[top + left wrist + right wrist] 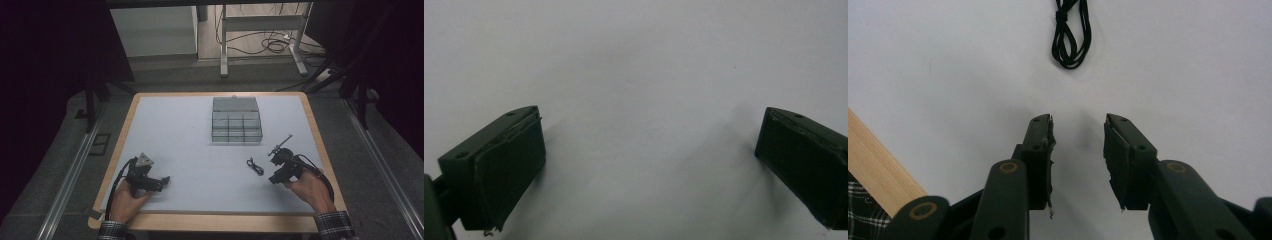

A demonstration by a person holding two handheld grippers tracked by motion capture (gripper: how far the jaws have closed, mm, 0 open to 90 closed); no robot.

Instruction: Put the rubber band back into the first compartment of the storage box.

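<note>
We look down on a table [150, 115] with a pale grey-blue top and a light wooden rim, and we place everything by the grey compartment box [236, 120] that sits open near its far edge, lid laid back and its small cells facing up. Nearer to us than the box and a little to its right lies a small black coiled cord [255, 166], flat on the bare surface. Just right of the cord our right gripper [273, 178] rests low over the table, held in the right hand [309, 189]; in the right gripper view its jaws stand a moderate gap apart with nothing between them, the cord [1070, 33] lying ahead of the tips. Well to the left of the box and nearer to us, our left gripper [166, 181] sits in the left hand [125, 200], a grey three-cornered plate on top; in the left gripper view its jaws are spread wide over plain table. Beyond the box the room is dim: a dark grey floor, the white legs of a frame [260, 40] with loose cables [272, 44] on the ground, and dark stands to either side.
</note>
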